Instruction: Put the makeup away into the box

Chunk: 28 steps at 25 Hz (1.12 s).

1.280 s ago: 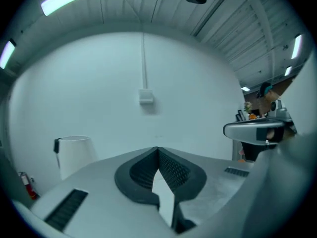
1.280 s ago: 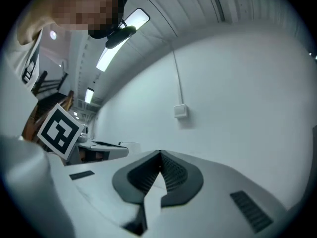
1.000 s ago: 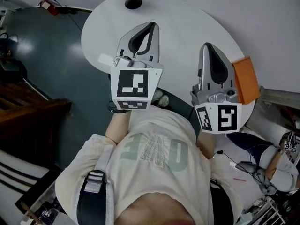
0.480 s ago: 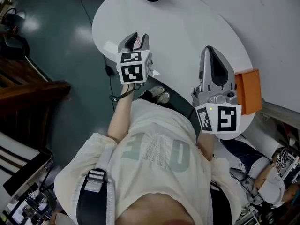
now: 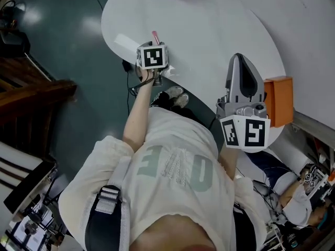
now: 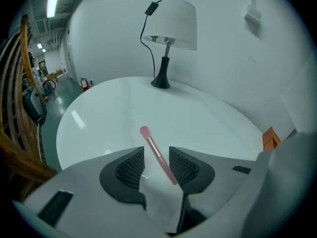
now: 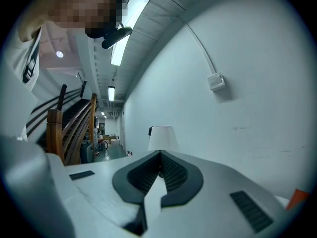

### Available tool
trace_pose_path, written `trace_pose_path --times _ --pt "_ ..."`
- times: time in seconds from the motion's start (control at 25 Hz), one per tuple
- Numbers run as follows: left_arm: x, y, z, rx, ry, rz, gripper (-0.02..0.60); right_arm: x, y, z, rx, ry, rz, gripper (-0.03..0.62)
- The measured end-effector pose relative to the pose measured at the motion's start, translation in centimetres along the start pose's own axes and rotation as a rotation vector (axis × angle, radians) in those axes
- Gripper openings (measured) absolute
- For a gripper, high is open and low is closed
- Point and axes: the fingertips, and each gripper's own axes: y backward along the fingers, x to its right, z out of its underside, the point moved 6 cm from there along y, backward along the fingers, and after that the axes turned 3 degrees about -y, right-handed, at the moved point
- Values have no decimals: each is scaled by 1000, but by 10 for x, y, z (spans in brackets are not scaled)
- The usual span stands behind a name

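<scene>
A pink makeup brush [image 6: 157, 155] lies on the round white table [image 5: 209, 30], its tuft pointing away from me. My left gripper [image 6: 156, 148] points steeply down over it. Its jaws have just been opening, and the brush handle lies between them, close to the right pad [image 6: 182, 165]. In the head view this gripper [image 5: 155, 46] is at the table's left part, with the brush tip [image 5: 155, 36] showing beyond it. My right gripper [image 5: 242, 75] hovers level near the table's right edge, shut and empty [image 7: 159, 156]. An orange box [image 5: 278, 101] stands just to its right.
A lamp [image 6: 171, 24] with a white shade stands at the table's far side. A white card [image 5: 125, 44] lies near the table's left edge. Below the edge are a dark floor and a wooden stair rail [image 6: 20, 108]. A white wall runs behind the table.
The left gripper has dropped from close to the camera down to the table, tipped downward and opened around the pink brush. The right gripper has hardly shifted.
</scene>
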Motion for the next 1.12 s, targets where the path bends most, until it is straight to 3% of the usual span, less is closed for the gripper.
trace_pose_path --times 0.24,0.44,0.6,0.8,0.96,1.12 --pt "-7 -14 6 -54 33 -43 140 -4 -6 7 -30 -2 -8 5" --pt "-5 -15 11 -52 -15 -47 137 -1 -8 12 -39 -14 -7 5" --pt "1 -14 8 -40 -38 -50 52 -5 -11 9 -37 -11 -12 5" --pt "3 -15 5 -37 -87 -53 50 -4 -8 7 -29 -5 -2 5" --pt "8 -1 -21 50 -130 -28 49 -2 -3 6 -22 -8 19 5" --pt "35 44 -82 256 -185 37 49 -2 2 -7 25 7 48 5"
